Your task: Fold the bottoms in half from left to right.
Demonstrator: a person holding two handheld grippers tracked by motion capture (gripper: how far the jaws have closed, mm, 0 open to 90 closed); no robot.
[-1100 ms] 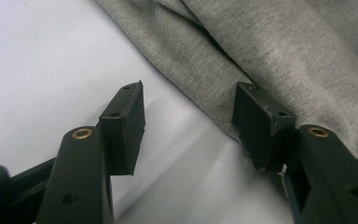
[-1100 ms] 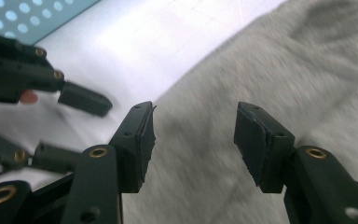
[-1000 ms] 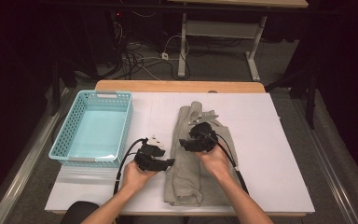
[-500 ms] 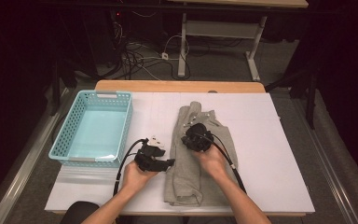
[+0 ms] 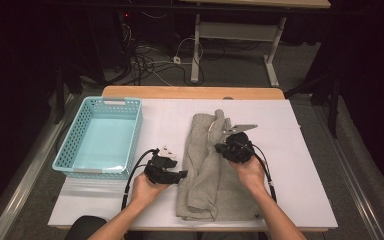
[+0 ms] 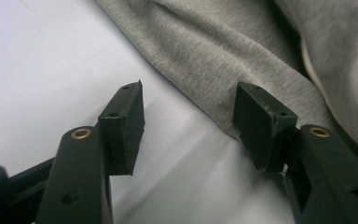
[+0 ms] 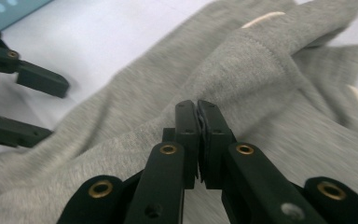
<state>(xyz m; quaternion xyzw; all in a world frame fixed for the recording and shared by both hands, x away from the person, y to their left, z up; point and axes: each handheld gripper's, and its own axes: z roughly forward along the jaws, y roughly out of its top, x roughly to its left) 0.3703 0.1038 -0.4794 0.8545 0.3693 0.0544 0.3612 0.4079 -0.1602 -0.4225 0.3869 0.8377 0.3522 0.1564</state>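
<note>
Since a second ago the right gripper [image 5: 231, 142] has slid toward about 9 o'clock across the grey garment [image 5: 215, 170], and its jaws have just been closing. In the right gripper view they're pressed flat together, and whether a pinch of fabric from that raised fold is caught between them is hard to call, since no cloth visibly sticks out of the tips. Left gripper [image 5: 179, 174] hasn't budged; it sits at the garment's left edge, around 8 o'clock from the right one, jaws roughly two-thirds apart, empty, with one pad [image 6: 260, 122] right at the hem and the other on bare white table [image 5: 305, 165]. The garment lies as a long folded strip down the middle of the table, with the blue basket [image 5: 102, 137] well off at 9 o'clock, nothing in it. Looks to me like we're mid-fold, grabbing hold for the next fold-over. I'd say the next move needs the left gripper to close on that hem, then both lift together so the layers don't slip apart.
</note>
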